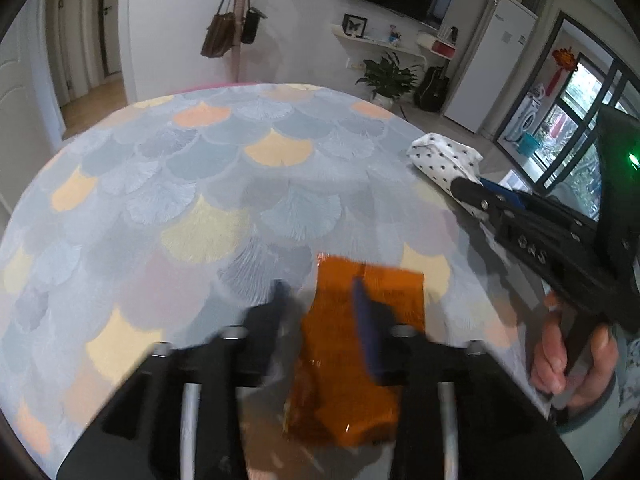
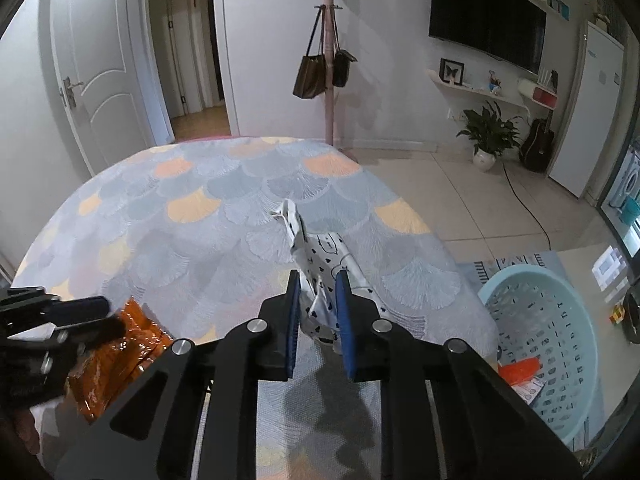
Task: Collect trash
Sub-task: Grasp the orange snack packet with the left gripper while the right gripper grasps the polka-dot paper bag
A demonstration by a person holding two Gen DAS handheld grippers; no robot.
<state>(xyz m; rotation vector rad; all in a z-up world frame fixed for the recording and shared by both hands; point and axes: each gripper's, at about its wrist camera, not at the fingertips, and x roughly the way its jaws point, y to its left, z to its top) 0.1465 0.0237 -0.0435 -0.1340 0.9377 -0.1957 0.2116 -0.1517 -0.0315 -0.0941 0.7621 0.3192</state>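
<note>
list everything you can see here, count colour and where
table: 1, blue-grey scale-pattern cloth with peach and yellow patches, centre
orange wrapper: 1, orange, near table edge, between left jaws
spotted wrapper: 1, white with dark spots, right side of table, between right jaws
basket: 1, pale blue, on floor right of table, orange and white scraps inside
coat stand: 1, pink, behind table, two bags hanging
tv: 1, black, on wall
plant: 1, green in white pot, by wall
guitar: 1, dark, beside fridge
fridge: 1, white, far right
door: 1, white, left
left gripper: 1, black, open around orange wrapper
right gripper: 1, black, blue pads, shut on spotted wrapper
</note>
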